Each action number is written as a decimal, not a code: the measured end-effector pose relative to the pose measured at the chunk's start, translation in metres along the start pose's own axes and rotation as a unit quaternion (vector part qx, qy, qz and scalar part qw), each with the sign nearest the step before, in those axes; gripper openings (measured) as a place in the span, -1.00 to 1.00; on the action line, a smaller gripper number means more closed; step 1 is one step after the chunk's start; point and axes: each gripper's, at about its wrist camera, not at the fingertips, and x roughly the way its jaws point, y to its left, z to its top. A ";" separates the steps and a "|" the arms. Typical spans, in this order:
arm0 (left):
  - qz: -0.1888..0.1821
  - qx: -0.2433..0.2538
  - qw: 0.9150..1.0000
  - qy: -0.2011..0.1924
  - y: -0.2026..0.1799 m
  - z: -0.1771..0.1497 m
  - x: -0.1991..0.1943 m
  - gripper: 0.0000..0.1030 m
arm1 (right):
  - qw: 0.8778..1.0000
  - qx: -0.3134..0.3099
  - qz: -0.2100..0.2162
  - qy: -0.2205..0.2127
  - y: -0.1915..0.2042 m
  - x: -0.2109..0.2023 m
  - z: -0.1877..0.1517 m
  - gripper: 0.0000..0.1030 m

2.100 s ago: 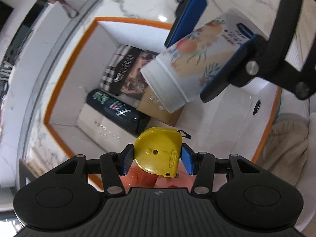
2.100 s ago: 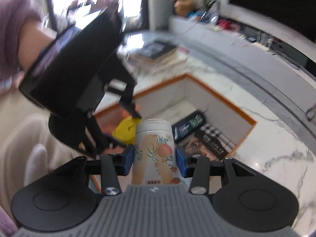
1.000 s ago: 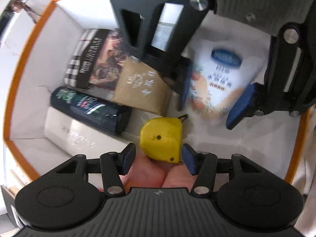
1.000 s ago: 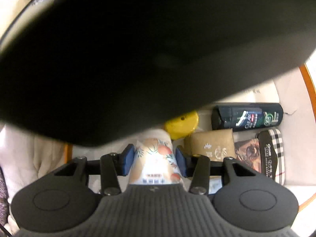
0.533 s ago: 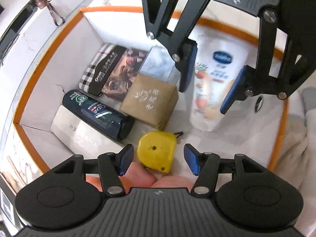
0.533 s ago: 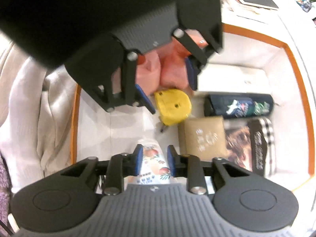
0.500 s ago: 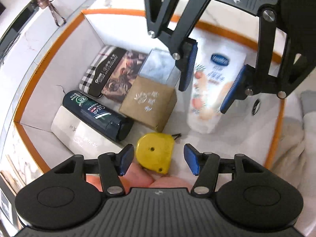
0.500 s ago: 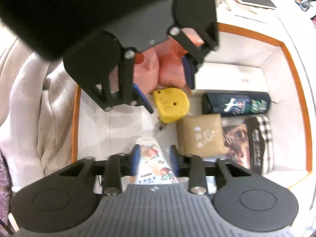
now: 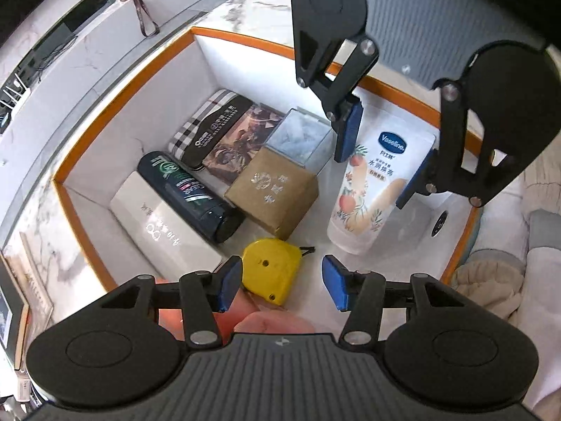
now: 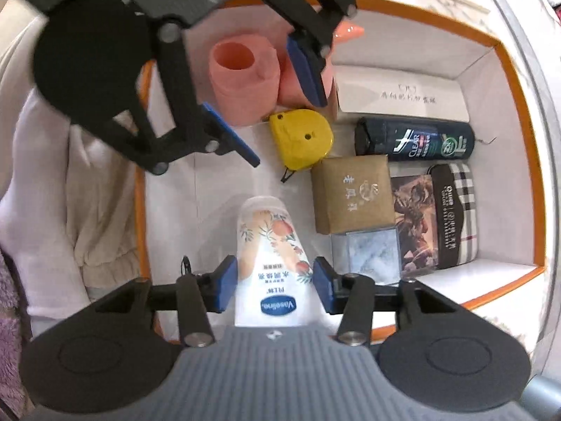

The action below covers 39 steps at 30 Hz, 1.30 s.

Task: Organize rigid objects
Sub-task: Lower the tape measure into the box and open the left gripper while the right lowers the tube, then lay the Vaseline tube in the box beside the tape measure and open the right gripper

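An orange-rimmed white box (image 9: 126,80) holds all items, and positions below are given relative to the yellow tape measure (image 9: 271,269) lying flat on the box floor. In the left wrist view, the left gripper (image 9: 282,282) hovers directly over the tape measure with its jaws spread and closing; neither blue pad touches the yellow case, which lies free between them. The brown cardboard box (image 9: 275,193) sits just beyond the tape measure, with a clear plastic case (image 9: 299,137) behind that. To the left of the tape measure lies a dark Clear shampoo bottle (image 9: 189,194), touching a long white carton (image 9: 164,228) on its outer side. A plaid-patterned pack (image 9: 210,128) rests farther back beside a dark printed packet (image 9: 238,144). To the right of the tape measure, apart from it, the Vaseline lotion tube (image 9: 368,189) lies on the floor, cap end toward the tape measure. The right gripper (image 10: 275,286) straddles the tube with its jaws opening; in the right wrist view narrow gaps show between both pads and the tube. 2 pink rolls (image 10: 245,80) stand in the corner just behind the tape measure.
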 end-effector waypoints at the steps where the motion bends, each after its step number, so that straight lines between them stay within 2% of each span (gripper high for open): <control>1: 0.000 0.000 1.000 0.000 0.001 -0.001 0.000 0.19 | 1.000 0.002 0.004 0.000 -0.002 0.003 0.001 -0.04; 7: -0.001 -0.002 1.000 0.001 0.003 -0.004 0.001 0.19 | 0.998 0.043 0.039 0.019 -0.017 0.021 0.009 0.03; 10: 0.000 -0.001 1.000 0.003 0.003 -0.006 0.003 0.19 | 0.998 0.030 0.040 0.030 -0.012 0.032 0.015 0.00; 18: -0.010 -0.015 1.000 0.001 0.007 -0.009 0.009 0.19 | 0.998 0.023 0.053 0.005 -0.008 0.043 0.025 -0.03; 24: -0.011 -0.023 1.000 0.002 0.007 -0.007 0.009 0.19 | 0.999 0.011 0.037 0.017 -0.001 0.048 0.022 0.00; 32: -0.002 -0.036 0.999 -0.006 -0.001 -0.004 -0.006 0.20 | 1.000 0.022 0.020 0.003 0.003 0.025 0.017 0.05; 37: 0.002 -0.038 0.999 -0.011 -0.008 -0.003 -0.017 0.22 | 1.000 0.022 0.011 0.003 0.012 0.013 0.012 -0.20; 39: 0.001 -0.036 0.999 -0.012 -0.011 -0.002 -0.018 0.22 | 1.000 0.028 0.009 0.004 0.014 0.013 0.012 -0.20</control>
